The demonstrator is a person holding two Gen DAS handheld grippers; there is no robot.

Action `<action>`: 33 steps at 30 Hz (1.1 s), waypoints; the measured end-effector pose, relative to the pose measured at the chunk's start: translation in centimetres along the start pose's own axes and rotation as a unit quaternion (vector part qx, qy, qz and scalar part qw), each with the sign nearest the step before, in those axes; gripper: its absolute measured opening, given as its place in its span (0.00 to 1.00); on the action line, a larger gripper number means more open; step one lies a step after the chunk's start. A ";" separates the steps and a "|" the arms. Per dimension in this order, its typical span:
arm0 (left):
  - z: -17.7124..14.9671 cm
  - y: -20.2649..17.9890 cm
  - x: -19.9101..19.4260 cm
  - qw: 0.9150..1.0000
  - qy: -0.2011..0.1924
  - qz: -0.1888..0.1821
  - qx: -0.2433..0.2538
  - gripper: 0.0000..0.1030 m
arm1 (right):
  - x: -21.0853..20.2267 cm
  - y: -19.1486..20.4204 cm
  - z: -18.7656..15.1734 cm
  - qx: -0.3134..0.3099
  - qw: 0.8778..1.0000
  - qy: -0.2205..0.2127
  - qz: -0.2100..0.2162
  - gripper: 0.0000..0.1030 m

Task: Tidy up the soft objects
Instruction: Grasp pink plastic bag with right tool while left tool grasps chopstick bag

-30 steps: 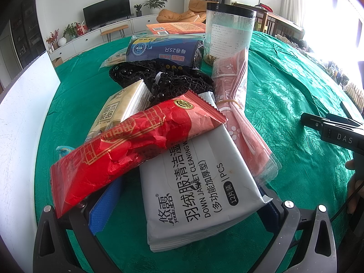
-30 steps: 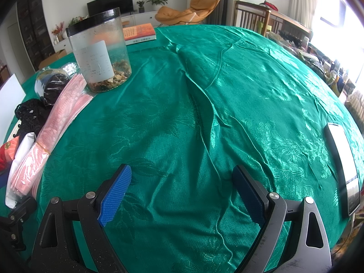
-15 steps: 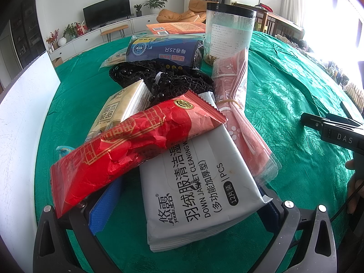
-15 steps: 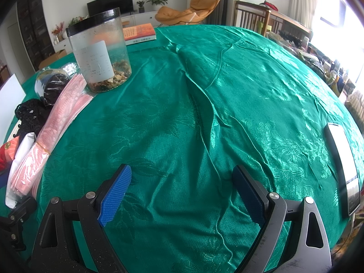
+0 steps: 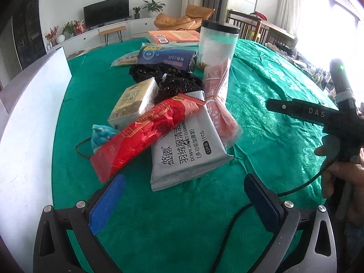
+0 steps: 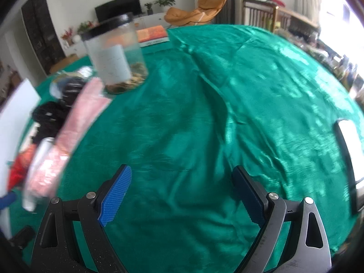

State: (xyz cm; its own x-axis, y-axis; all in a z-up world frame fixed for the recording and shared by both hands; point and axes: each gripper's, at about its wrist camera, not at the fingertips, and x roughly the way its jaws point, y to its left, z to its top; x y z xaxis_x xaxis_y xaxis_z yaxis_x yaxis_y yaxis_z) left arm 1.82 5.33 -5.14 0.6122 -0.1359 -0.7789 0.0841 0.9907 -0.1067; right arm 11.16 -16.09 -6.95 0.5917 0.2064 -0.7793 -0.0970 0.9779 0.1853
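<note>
A pile of soft packets lies on the green tablecloth (image 5: pixel 261 91). In it, a red packet (image 5: pixel 145 134) rests across a grey wipes pack (image 5: pixel 188 150). A pink packet (image 5: pixel 218 100) lies beside a tissue pack (image 5: pixel 134 102), with a black beaded net (image 5: pixel 173 79) and a blue pack (image 5: pixel 168 56) behind. My left gripper (image 5: pixel 184 182) is open just short of the wipes pack and holds nothing. My right gripper (image 6: pixel 182 170) hangs open over bare cloth, right of the blurred pink packet (image 6: pixel 68 136).
A clear jar (image 5: pixel 216 45) with a black lid stands behind the pile, an orange book (image 5: pixel 175 36) beyond it. A white board (image 5: pixel 29 113) borders the left. A phone (image 6: pixel 350 159) lies at the right edge. A hand (image 5: pixel 341 175) holds the right tool.
My left gripper has drawn back, so the wipes pack and red packet now lie ahead of its fingers. The right gripper has lifted and shifted, and its view is blurred by motion.
</note>
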 end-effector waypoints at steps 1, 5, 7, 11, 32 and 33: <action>0.0 0.0 -0.5 1.000 -0.004 -0.002 -0.001 1.00 | -0.4 0.9 0.1 0.010 0.999 -0.002 0.049 0.89; 0.0 0.1 -1.9 1.000 -0.011 -0.003 0.000 1.00 | 0.6 6.4 1.3 0.001 0.989 0.020 0.148 0.86; 0.0 0.1 -2.5 1.000 -0.013 -0.001 0.003 1.00 | 3.0 8.3 2.0 0.010 0.983 0.060 0.171 0.86; -0.2 -0.1 -3.3 1.000 -0.015 0.003 0.012 1.00 | 4.2 10.2 2.1 -0.010 0.980 0.091 0.175 0.32; 20.3 11.5 8.8 0.965 0.124 -0.078 -0.217 0.99 | 0.0 -3.4 2.7 0.051 0.997 -0.023 0.058 0.34; 21.1 12.5 10.5 0.958 0.139 -0.075 -0.239 0.98 | 0.0 -3.6 2.6 0.053 0.997 -0.023 0.059 0.34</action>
State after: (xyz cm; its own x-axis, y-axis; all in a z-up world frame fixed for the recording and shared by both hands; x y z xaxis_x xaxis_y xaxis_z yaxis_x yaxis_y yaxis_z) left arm 25.87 16.33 -1.64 0.3830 -0.3378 -0.8598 -0.2546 0.8561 -0.4498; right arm 13.57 -19.75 -6.07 0.6170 0.3158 -0.7208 -0.0851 0.9373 0.3379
